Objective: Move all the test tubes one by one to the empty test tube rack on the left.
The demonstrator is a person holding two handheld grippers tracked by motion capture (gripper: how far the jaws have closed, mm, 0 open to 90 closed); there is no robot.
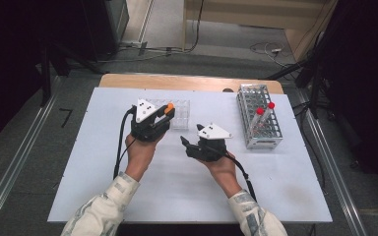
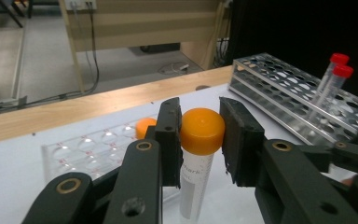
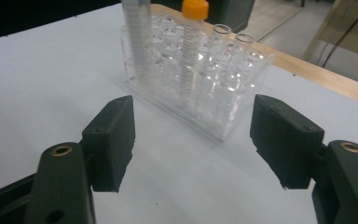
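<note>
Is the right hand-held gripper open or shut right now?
Open: the right hand-held gripper has its jaws spread wide with bare white table between them, holding nothing.

I see black jaws on my left gripper (image 2: pixel 200 140) around a clear tube (image 2: pixel 196 172) with an orange cap, and a second orange cap (image 2: pixel 144 127) over the clear rack (image 2: pixel 88 149). At far right, the silver metal rack (image 1: pixel 259 118) has two red-capped tubes (image 1: pixel 262 117). The table (image 1: pixel 177 182) is white with a wooden far edge, and my sleeves (image 1: pixel 101 212) are a pale mottled print.
</note>
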